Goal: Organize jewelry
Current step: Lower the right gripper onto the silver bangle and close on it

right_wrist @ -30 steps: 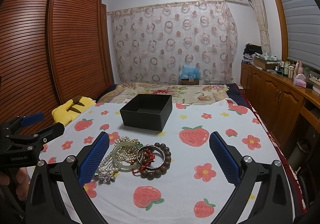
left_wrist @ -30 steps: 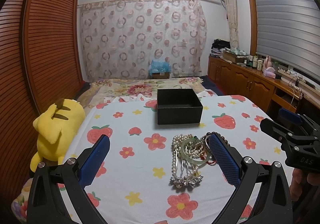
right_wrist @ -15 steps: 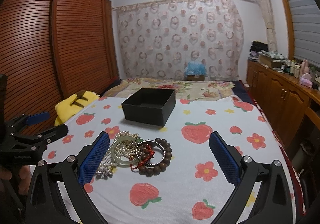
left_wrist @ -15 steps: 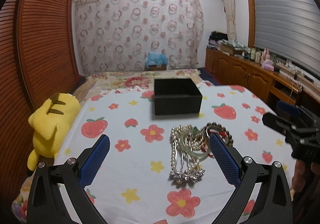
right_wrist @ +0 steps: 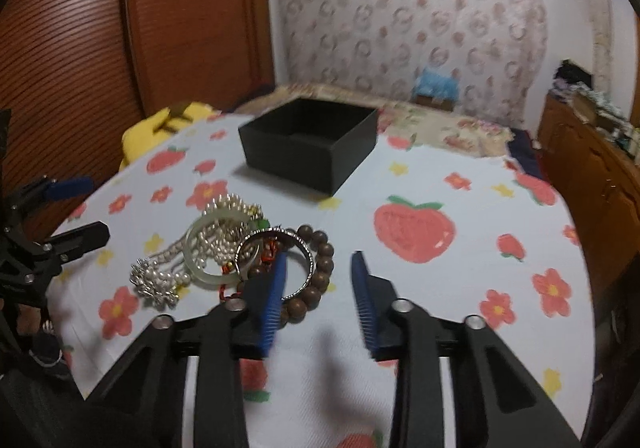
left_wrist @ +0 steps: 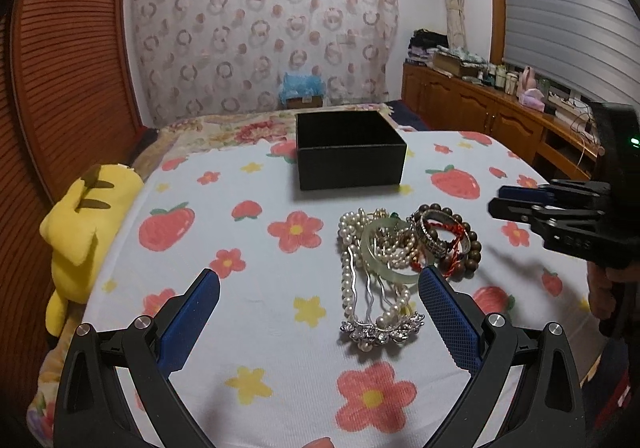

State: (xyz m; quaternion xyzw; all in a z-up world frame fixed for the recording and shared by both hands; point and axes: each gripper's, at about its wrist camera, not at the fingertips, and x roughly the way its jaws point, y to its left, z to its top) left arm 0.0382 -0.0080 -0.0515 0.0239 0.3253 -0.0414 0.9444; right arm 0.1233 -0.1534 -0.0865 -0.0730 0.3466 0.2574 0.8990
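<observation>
The left gripper (left_wrist: pixel 320 294) is hovering wide open, the jewelry pile (left_wrist: pixel 404 248) lying just ahead beside its right finger; the right gripper (right_wrist: pixel 320 264) is closing on nothing, the pile (right_wrist: pixel 236 252) at its left finger.

Both wrist cameras are looking down and forward across the bed (left_wrist: pixel 256 288), close to it, both seeing the jewelry pile (left_wrist: pixel 400 248) (right_wrist: pixel 240 260) and black box (left_wrist: pixel 348 152) (right_wrist: pixel 308 144).
</observation>
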